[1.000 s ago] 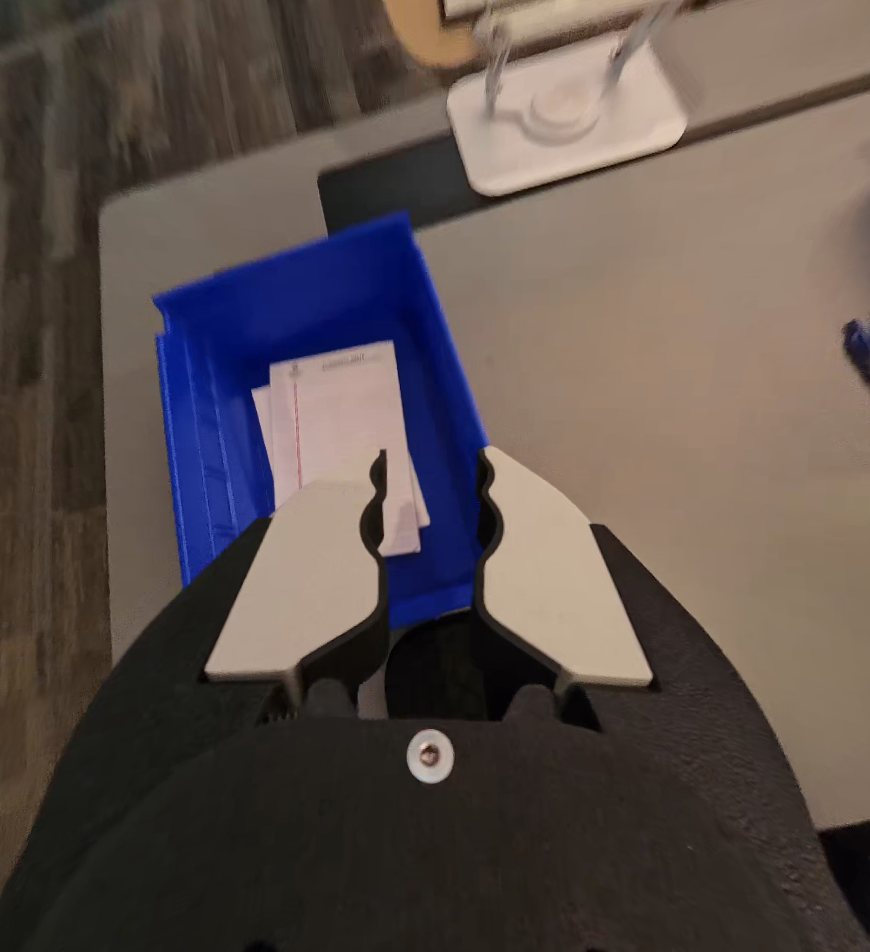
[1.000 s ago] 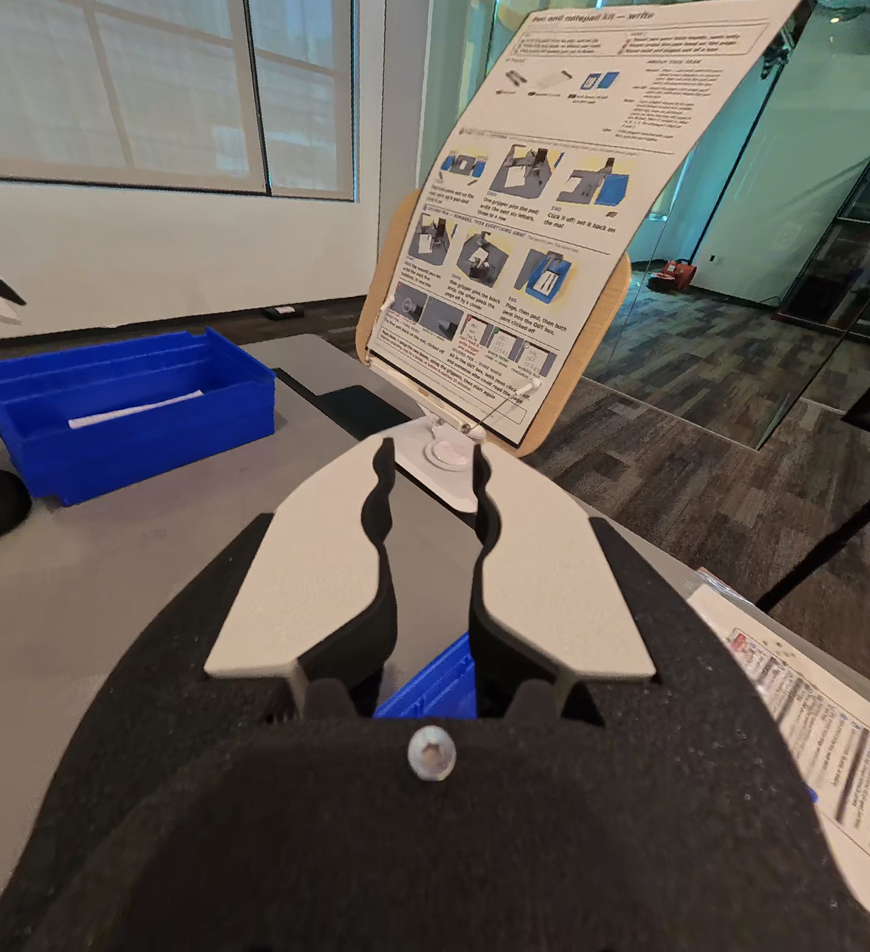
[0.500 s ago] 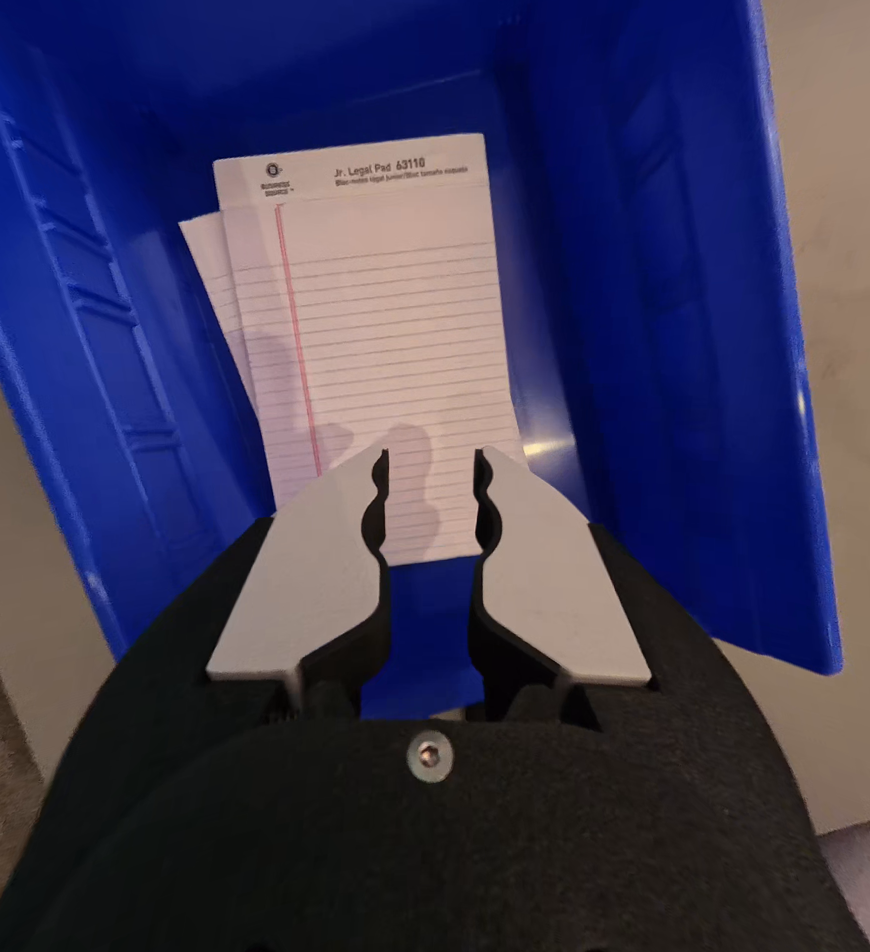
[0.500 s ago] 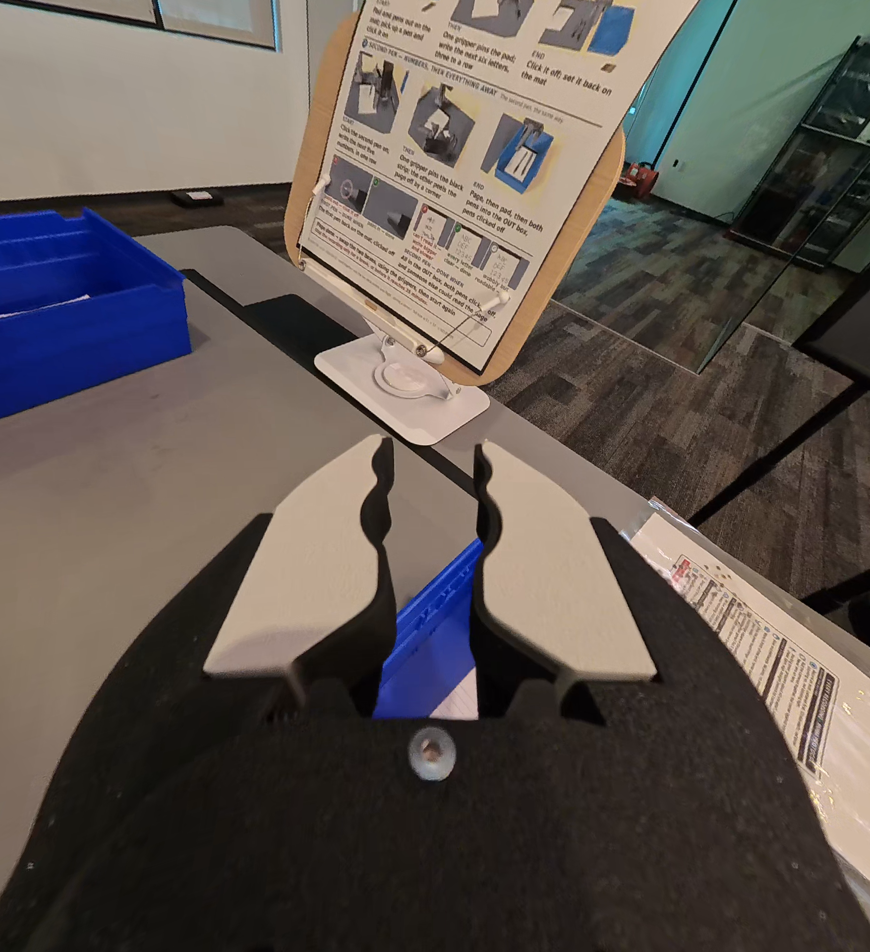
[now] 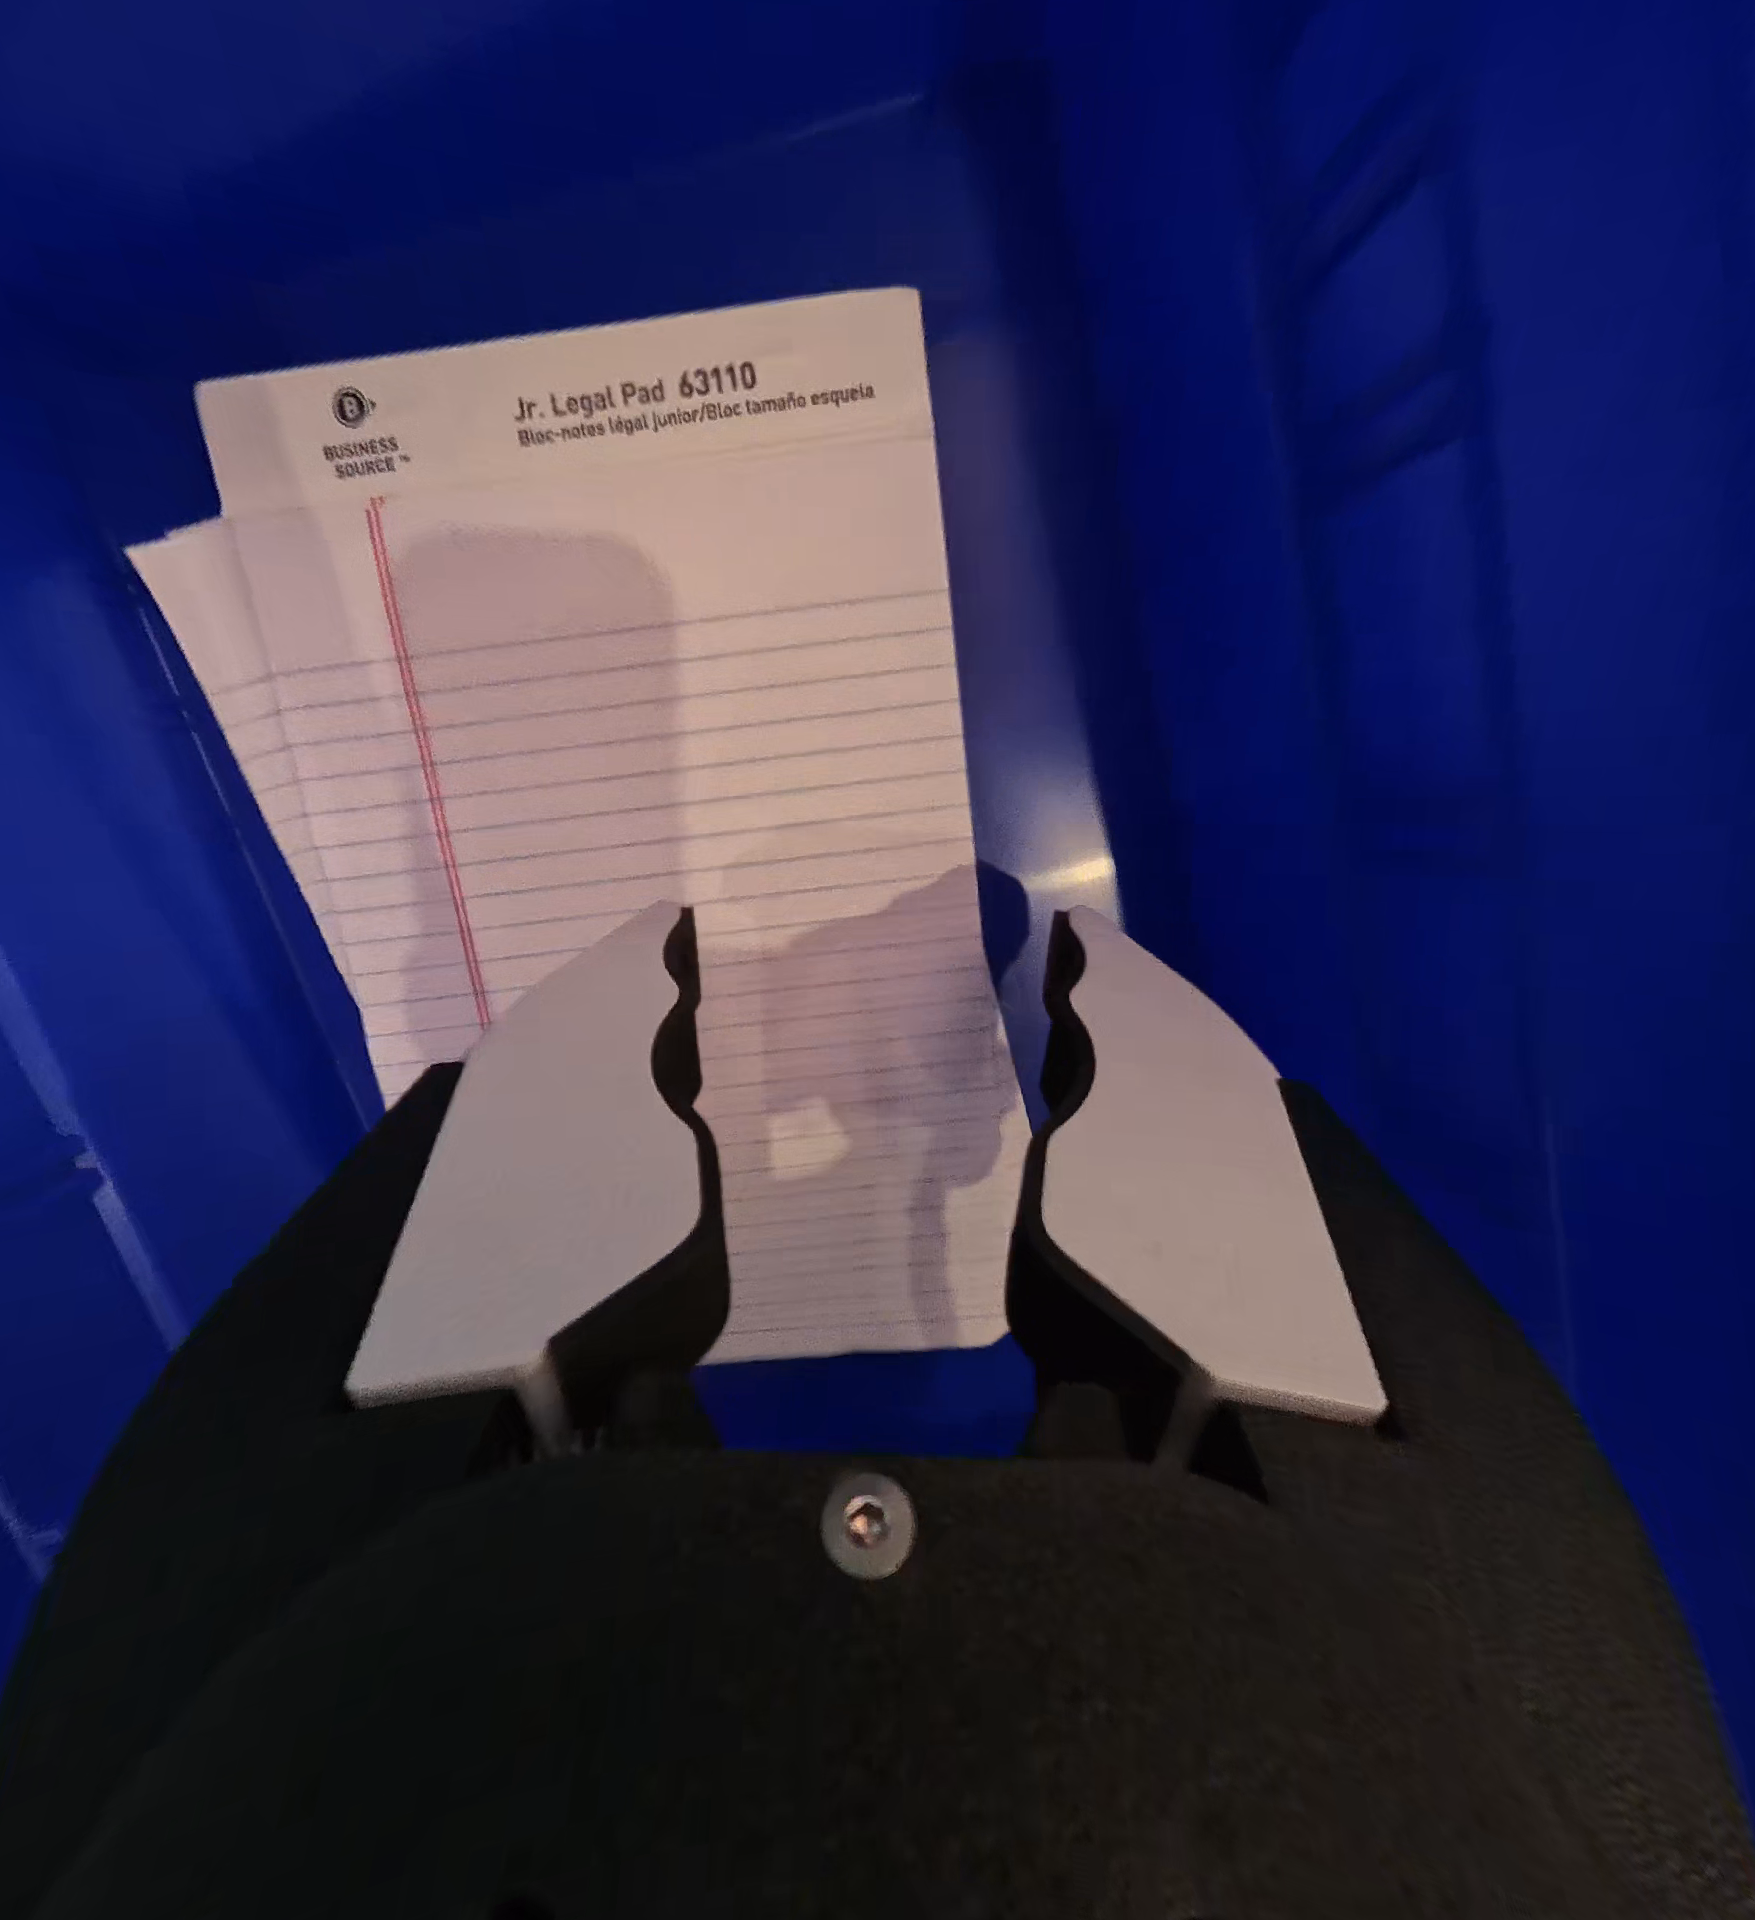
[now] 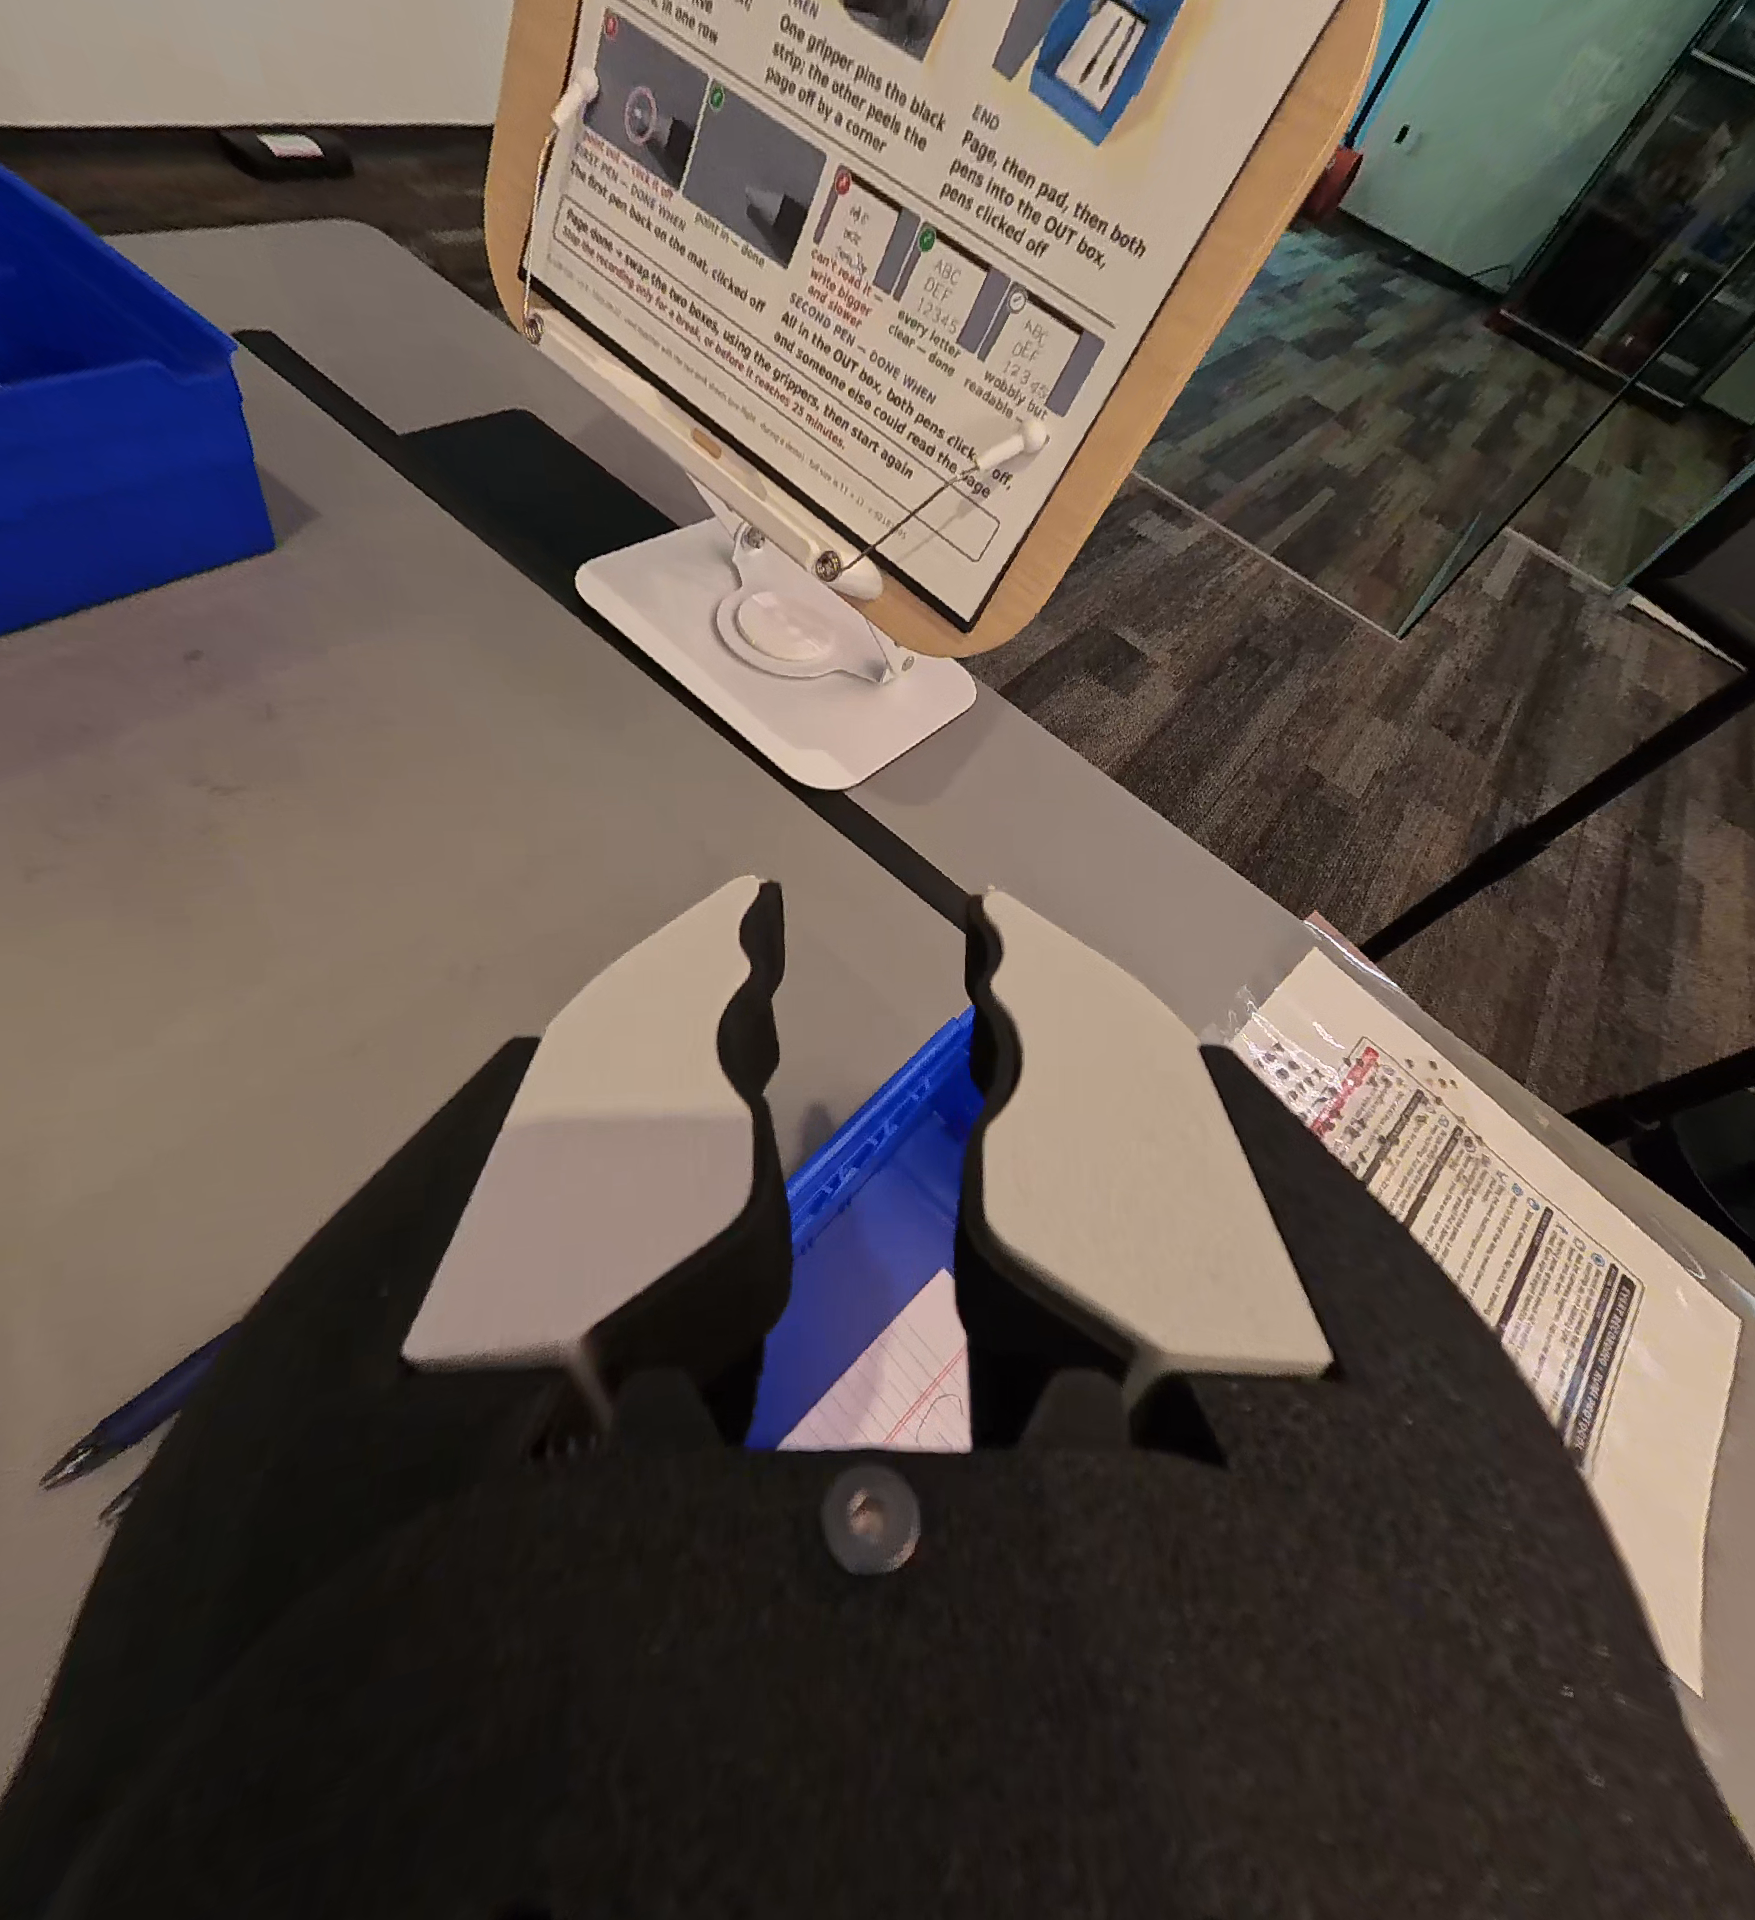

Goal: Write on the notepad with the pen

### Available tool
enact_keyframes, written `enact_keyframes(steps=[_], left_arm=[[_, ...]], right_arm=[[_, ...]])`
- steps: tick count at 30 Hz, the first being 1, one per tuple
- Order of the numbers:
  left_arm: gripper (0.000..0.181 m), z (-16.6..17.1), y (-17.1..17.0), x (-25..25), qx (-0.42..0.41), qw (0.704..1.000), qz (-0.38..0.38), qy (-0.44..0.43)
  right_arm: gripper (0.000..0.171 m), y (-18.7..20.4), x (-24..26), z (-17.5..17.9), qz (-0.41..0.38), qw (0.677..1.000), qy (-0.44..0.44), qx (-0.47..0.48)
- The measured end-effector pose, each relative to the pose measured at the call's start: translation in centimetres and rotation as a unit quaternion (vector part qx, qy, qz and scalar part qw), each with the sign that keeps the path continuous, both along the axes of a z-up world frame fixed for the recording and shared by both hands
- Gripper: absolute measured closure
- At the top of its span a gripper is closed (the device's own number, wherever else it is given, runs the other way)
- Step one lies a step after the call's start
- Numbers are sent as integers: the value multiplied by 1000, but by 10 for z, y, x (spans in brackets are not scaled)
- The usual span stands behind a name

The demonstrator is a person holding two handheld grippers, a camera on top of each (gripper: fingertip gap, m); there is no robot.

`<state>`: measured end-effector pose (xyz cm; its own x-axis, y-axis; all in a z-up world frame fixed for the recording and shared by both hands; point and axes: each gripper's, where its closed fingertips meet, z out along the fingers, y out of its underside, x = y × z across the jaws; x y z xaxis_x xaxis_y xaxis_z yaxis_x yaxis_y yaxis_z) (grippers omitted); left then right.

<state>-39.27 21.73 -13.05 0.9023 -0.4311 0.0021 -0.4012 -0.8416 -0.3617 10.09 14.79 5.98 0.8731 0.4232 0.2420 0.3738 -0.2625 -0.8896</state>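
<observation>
The left gripper (image 5: pixel 868 920) had dropped lower into the bin (image 5: pixel 1475 520), jaws wide over the ungrasped notepad (image 5: pixel 644 675); the right gripper (image 6: pixel 873 899) gaped empty, writing unstarted.

Glossy blue plastic bin (image 5: pixel 1372 520), matt lined paper notepad (image 5: pixel 686 727), smooth grey tabletop (image 6: pixel 281 883), wooden-edged stand (image 6: pixel 1112 561)

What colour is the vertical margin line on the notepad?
Red, on white ruled paper; the notepad shows best in the left wrist view.
</observation>
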Motion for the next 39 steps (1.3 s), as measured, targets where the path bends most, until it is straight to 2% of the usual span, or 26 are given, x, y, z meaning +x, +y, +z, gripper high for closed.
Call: enact_keyframes(steps=[7, 17, 26, 39], left_arm=[[121, -15, 9, 1, -7, 997, 11, 80], [124, -6, 18, -6, 19, 973, 9, 228], [124, -3, 19, -10, 8, 971, 27, 238], [130, 28, 24, -19, 29, 959, 16, 280]], right_arm=[[138, 1, 3, 0, -4, 1000, -1, -1], [137, 1, 4, -4, -6, 1000, -4, -9], [136, 2, 4, -6, -8, 1000, -14, -14], [136, 4, 6, -9, -10, 1000, -12, -19]])
